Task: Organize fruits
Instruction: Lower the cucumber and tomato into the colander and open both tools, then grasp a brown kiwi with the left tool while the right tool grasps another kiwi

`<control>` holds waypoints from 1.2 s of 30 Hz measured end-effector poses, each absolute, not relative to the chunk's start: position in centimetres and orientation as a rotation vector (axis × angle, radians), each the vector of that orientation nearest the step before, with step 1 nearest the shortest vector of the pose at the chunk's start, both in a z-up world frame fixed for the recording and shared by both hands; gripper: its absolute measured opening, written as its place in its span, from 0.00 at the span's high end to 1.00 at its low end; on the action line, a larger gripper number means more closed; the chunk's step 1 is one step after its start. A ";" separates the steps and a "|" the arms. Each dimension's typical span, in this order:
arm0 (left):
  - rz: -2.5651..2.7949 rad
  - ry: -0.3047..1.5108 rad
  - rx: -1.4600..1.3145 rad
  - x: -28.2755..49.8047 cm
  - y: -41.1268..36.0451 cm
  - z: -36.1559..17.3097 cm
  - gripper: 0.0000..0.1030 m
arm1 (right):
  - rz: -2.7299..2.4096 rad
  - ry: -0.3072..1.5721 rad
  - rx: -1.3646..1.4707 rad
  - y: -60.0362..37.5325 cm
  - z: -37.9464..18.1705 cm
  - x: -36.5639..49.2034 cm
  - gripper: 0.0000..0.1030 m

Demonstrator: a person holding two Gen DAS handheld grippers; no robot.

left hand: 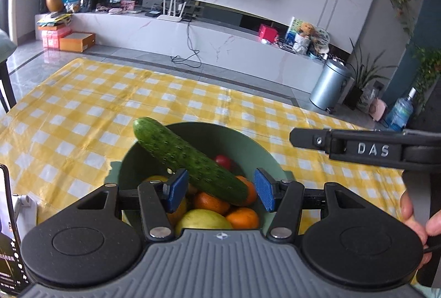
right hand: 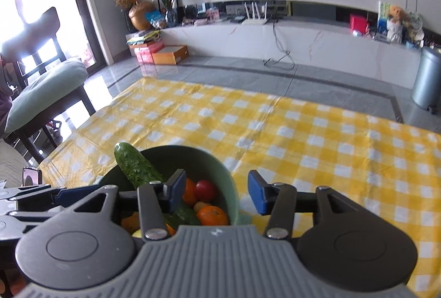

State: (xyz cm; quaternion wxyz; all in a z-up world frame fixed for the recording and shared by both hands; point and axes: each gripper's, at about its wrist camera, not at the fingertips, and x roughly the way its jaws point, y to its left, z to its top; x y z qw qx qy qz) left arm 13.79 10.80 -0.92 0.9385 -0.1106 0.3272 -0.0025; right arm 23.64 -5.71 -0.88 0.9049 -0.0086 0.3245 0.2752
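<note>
In the left wrist view we see only part of the pale yellow-green fruit; the gripper body hides its lower side. The long green cucumber covers most of one orange mandarin. A black phone is cut by the left edge, and we cannot read its small screen text.

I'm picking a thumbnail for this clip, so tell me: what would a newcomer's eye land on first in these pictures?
First the long cucumber, lying slantwise across the green bowl with its tip poking over the far rim. Next the bright fruit beneath it: oranges and a small red fruit. Then the yellow checked tablecloth filling the table, with the blue-padded left gripper open in the foreground.
</note>
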 end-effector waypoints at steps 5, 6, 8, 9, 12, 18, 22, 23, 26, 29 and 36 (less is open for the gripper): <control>-0.019 0.676 -0.153 12.4 8.0 -0.4 0.37 | 0.544 0.607 0.003 -9.1 0.5 20.6 0.48; -0.024 0.680 -0.140 12.2 7.5 -0.3 0.37 | 0.538 0.597 0.007 -9.8 0.6 20.0 0.47; -0.037 0.684 -0.118 11.6 6.5 -0.2 0.37 | 0.524 0.578 0.019 -11.2 0.6 18.7 0.43; -0.042 0.685 -0.108 11.4 6.1 -0.1 0.36 | 0.515 0.571 0.026 -11.8 0.5 18.0 0.42; -0.055 0.680 -0.073 10.8 4.6 0.0 0.36 | 0.486 0.566 0.041 -13.7 -0.2 16.2 0.42; -0.096 0.711 -0.056 9.9 2.1 -0.8 0.35 | 0.414 0.571 0.060 -16.8 -2.4 12.7 0.39; -0.120 0.737 -0.029 9.4 0.3 -2.0 0.34 | 0.353 0.601 0.088 -18.7 -4.5 11.0 0.37; -0.128 0.746 -0.031 9.3 -0.1 -2.5 0.31 | 0.331 0.614 0.102 -19.2 -5.1 10.6 0.35; -0.154 0.753 -0.017 8.8 -1.1 -3.9 0.30 | 0.272 0.647 0.131 -20.6 -6.7 10.3 0.34; -0.168 0.773 -0.014 8.6 -2.0 -5.4 0.30 | 0.229 0.680 0.145 -21.5 -8.0 10.3 0.34; -0.217 0.774 -0.008 8.9 -3.5 -7.9 0.30 | 0.212 0.705 0.135 -21.5 -9.7 10.7 0.34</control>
